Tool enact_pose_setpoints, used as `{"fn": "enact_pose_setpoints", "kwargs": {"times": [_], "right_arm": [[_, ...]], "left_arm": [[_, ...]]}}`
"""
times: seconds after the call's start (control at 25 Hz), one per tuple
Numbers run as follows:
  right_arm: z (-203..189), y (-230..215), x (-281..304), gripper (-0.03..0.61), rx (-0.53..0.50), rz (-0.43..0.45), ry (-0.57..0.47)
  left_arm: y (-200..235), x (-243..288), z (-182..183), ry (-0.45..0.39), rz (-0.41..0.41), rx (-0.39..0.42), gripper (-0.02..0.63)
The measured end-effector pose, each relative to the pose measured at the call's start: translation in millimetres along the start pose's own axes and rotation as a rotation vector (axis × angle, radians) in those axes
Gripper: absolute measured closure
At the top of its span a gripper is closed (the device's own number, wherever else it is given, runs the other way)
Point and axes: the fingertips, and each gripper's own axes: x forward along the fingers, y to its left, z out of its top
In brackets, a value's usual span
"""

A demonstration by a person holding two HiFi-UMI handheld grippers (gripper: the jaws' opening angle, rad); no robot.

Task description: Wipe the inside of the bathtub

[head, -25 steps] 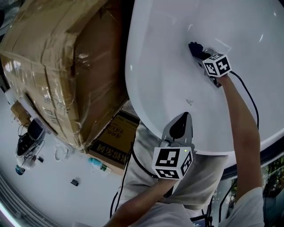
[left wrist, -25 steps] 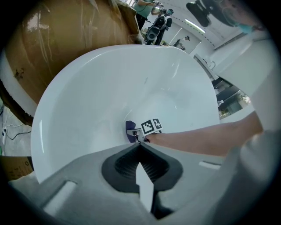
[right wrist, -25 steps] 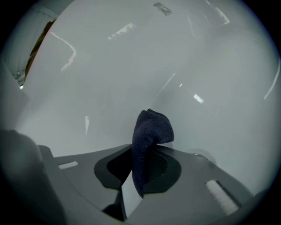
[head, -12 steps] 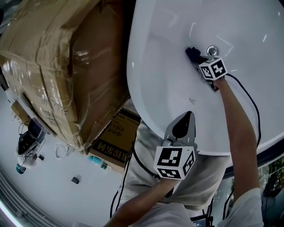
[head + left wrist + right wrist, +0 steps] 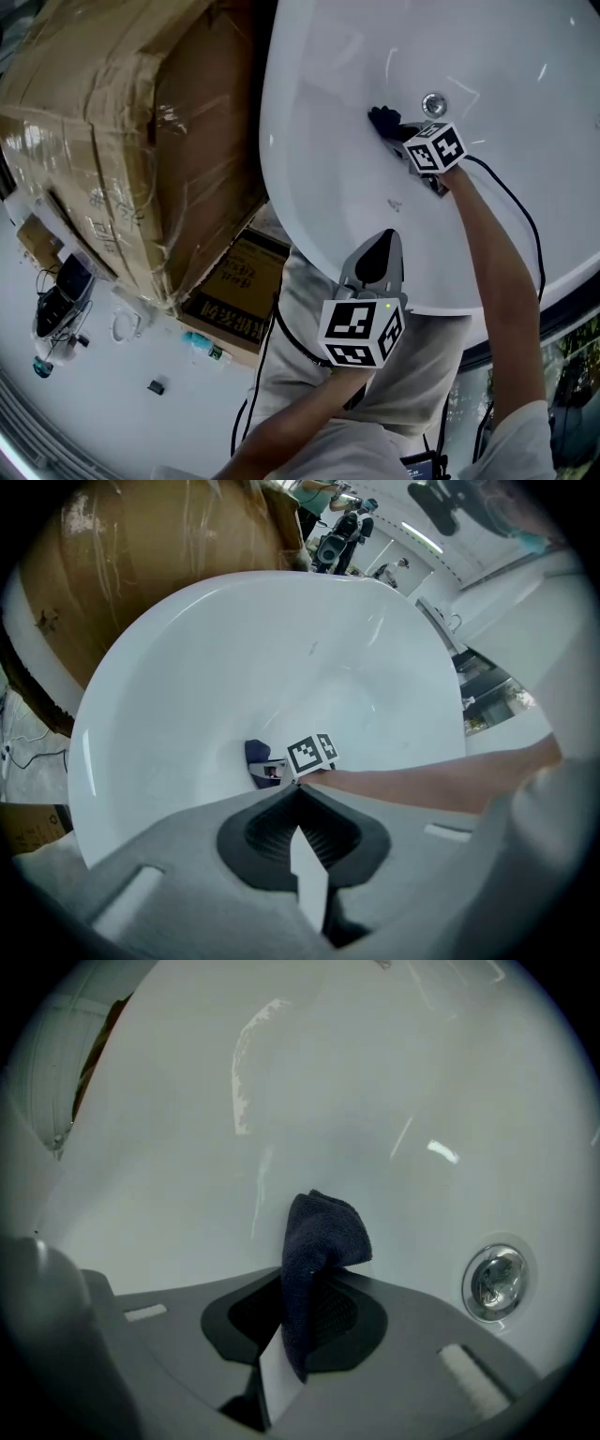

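Note:
A white bathtub [image 5: 328, 178] fills the upper right of the head view. Deep inside it my right gripper [image 5: 398, 142] is shut on a dark blue cloth [image 5: 382, 120], which presses against the tub floor just left of the chrome drain [image 5: 432, 103]. In the right gripper view the dark blue cloth [image 5: 319, 1251] sticks up from between the closed jaws, with the drain [image 5: 496, 1281] to its right. My left gripper [image 5: 380, 258] hangs over the tub's near rim, shut and holding nothing. The left gripper view looks into the tub [image 5: 187, 696] at the cloth [image 5: 257, 755].
A large cardboard box wrapped in plastic film [image 5: 122, 141] stands against the tub's left side. A smaller printed carton [image 5: 239, 291] lies on the floor below it. Cables and small items [image 5: 56, 300] are scattered on the white floor at the left.
My right gripper has slid the cloth leftward and farther up the tub floor, uncovering the drain. The left gripper has stayed over the near rim.

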Motion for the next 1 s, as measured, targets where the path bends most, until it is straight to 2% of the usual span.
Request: {"fn": "enact_pose_setpoints", "kwargs": {"times": [0.32, 0.52, 0.68, 0.84, 0.88, 0.92, 1.0], "right_arm": [[13.6, 34.4, -23.1, 0.529, -0.017, 0.048, -0.024], [8.7, 58.8, -24.7, 0.529, -0.028, 0.094, -0.045], [32.7, 81.2, -60.1, 0.529, -0.049, 0.113, -0.051], [28.0, 105.5, -55.2, 0.529, -0.052, 0.143, -0.050], [18.5, 102.6, -65.2, 0.529, -0.052, 0.151, -0.052], [4.8, 91.0, -91.0, 0.529, -0.053, 0.156, -0.058], [-34.1, 41.4, -186.9, 0.529, -0.061, 0.161, -0.084]], "left_arm": [[-11.8, -9.8, 11.2, 0.005, -0.004, -0.002, 0.618], [-10.0, -8.9, 5.0, 0.010, -0.005, 0.005, 0.618], [-36.4, -19.8, 30.9, -0.005, -0.012, 0.015, 0.618], [-26.5, -26.9, 31.7, -0.008, -0.010, 0.027, 0.618], [-37.3, -22.7, 25.1, -0.008, -0.008, 0.030, 0.617], [-65.8, -13.6, 15.5, -0.011, -0.008, 0.037, 0.618], [-172.7, 20.2, -11.7, -0.026, -0.012, 0.066, 0.617]]}}
